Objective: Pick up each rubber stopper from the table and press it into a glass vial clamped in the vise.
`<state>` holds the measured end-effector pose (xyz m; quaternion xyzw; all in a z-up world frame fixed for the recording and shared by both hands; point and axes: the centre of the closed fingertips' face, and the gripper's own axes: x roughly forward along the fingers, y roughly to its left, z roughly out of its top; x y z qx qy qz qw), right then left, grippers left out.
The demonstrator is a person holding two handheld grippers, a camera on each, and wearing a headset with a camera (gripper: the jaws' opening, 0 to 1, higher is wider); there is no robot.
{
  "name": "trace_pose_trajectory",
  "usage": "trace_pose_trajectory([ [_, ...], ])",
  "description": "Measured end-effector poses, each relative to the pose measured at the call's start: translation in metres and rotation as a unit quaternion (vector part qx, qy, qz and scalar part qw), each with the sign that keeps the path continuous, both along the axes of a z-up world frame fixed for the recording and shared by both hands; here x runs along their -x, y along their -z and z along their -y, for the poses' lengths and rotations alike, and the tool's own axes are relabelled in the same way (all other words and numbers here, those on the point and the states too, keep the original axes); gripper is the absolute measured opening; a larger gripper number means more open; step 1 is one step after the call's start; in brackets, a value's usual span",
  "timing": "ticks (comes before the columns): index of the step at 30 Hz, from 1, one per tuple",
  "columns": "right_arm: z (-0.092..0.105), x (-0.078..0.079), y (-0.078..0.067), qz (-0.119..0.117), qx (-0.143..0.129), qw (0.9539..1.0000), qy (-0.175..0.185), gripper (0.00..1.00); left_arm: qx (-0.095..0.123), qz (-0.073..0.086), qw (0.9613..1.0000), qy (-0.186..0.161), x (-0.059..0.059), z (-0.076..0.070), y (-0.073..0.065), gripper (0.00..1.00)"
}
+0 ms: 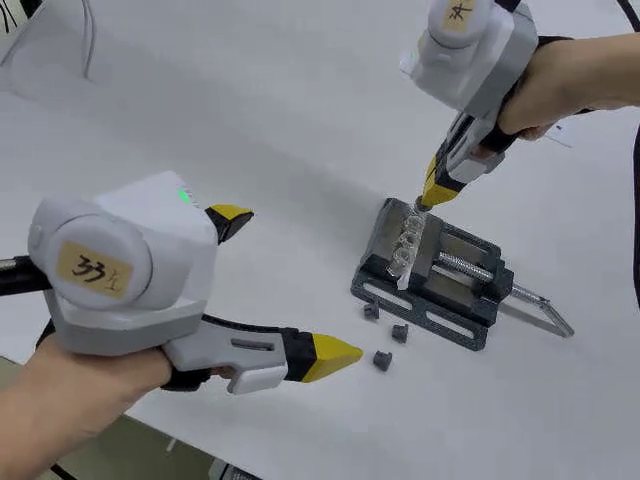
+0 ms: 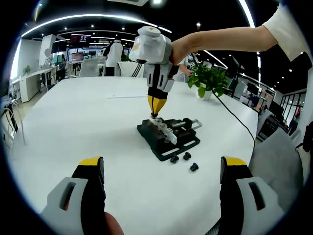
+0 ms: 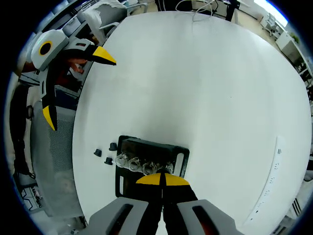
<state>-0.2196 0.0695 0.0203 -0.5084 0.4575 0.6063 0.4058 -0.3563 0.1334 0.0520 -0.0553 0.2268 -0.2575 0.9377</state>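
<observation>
A dark vise (image 1: 455, 290) (image 2: 161, 137) (image 3: 128, 147) on the white table clamps a row of clear glass vials (image 1: 404, 243) (image 2: 165, 130) (image 3: 143, 166). Three small dark rubber stoppers (image 1: 382, 360) (image 2: 194, 167) (image 3: 108, 161) lie loose on the table just in front of the vise. My right gripper (image 1: 424, 203) (image 2: 155, 113) (image 3: 162, 179) points down, shut, with its yellow tips at the mouth of the end vial; I see nothing between them. My left gripper (image 1: 285, 285) (image 2: 163, 169) (image 3: 78, 88) hangs open and holds nothing, a hand's width short of the stoppers.
The vise's screw handle (image 1: 545, 308) sticks out to the right. The table's near edge (image 1: 190, 435) runs under my left hand. A potted plant (image 2: 208, 78) and a cable (image 2: 234, 117) sit at the table's far side, with people and desks beyond.
</observation>
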Motion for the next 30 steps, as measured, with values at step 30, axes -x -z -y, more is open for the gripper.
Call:
trace_pose_trajectory([
  [30,0.000,0.008,-0.011,0.015,-0.072,0.9972,0.009,0.00,-0.008,0.007,0.9994,0.033,-0.005,0.006,-0.012,0.99],
])
